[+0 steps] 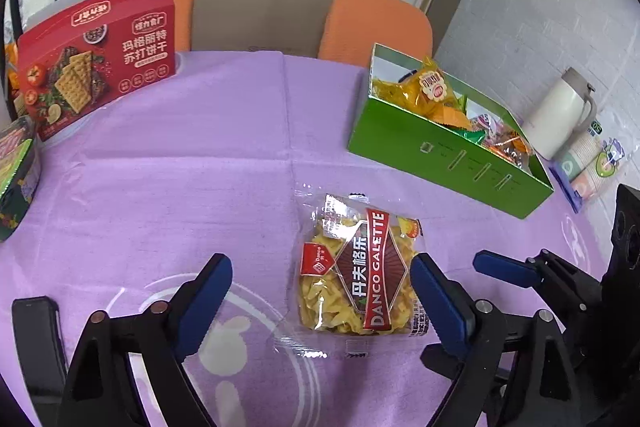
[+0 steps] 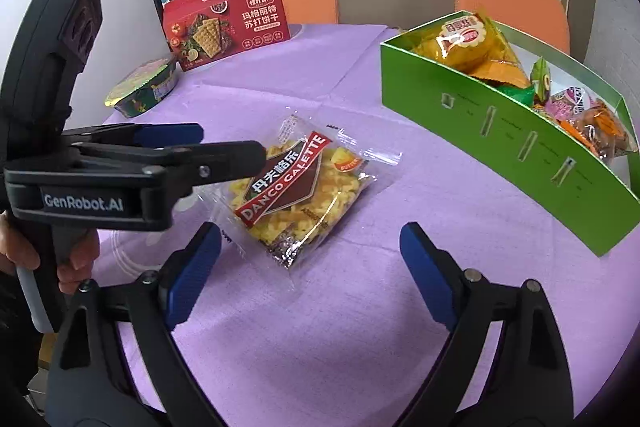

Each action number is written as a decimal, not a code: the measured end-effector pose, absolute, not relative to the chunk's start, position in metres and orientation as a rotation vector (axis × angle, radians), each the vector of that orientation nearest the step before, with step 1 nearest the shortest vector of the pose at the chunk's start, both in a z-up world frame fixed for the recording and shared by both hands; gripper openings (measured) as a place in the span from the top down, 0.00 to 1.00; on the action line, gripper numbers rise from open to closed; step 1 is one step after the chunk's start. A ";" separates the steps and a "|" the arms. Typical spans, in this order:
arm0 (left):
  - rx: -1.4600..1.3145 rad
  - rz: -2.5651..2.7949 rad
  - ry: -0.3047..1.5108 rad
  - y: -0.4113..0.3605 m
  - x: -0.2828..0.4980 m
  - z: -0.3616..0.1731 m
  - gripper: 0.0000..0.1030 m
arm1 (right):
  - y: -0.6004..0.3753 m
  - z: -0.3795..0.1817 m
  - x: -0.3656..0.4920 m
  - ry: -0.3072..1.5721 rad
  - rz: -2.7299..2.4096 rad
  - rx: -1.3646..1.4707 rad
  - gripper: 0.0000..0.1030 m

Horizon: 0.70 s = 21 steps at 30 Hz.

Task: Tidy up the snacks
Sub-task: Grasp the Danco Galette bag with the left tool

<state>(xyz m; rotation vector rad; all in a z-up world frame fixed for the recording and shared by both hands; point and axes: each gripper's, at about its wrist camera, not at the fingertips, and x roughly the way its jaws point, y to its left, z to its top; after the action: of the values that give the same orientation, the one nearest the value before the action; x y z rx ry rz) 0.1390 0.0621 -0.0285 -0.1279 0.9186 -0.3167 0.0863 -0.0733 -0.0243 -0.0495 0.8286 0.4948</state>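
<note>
On purple cloth, clear-wrapped yellow galette packet

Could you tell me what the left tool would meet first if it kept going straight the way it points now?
Probably the Danco Galette packet: it lies on the purple cloth just ahead, toward the open left tool's right finger.

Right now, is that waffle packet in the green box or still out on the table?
Out. The waffle packet lies flat on the purple tablecloth, apart from the green box, which already holds other snacks.
</note>
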 end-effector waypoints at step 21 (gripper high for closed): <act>-0.140 -0.406 0.972 0.049 0.146 -0.047 0.64 | -0.085 -0.041 0.103 0.886 0.520 0.151 0.66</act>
<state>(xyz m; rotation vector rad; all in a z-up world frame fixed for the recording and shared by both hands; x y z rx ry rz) 0.1455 0.0494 -0.0472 -0.1398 0.9719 -0.4058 0.1035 -0.0846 -0.0413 0.1511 0.8859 0.5202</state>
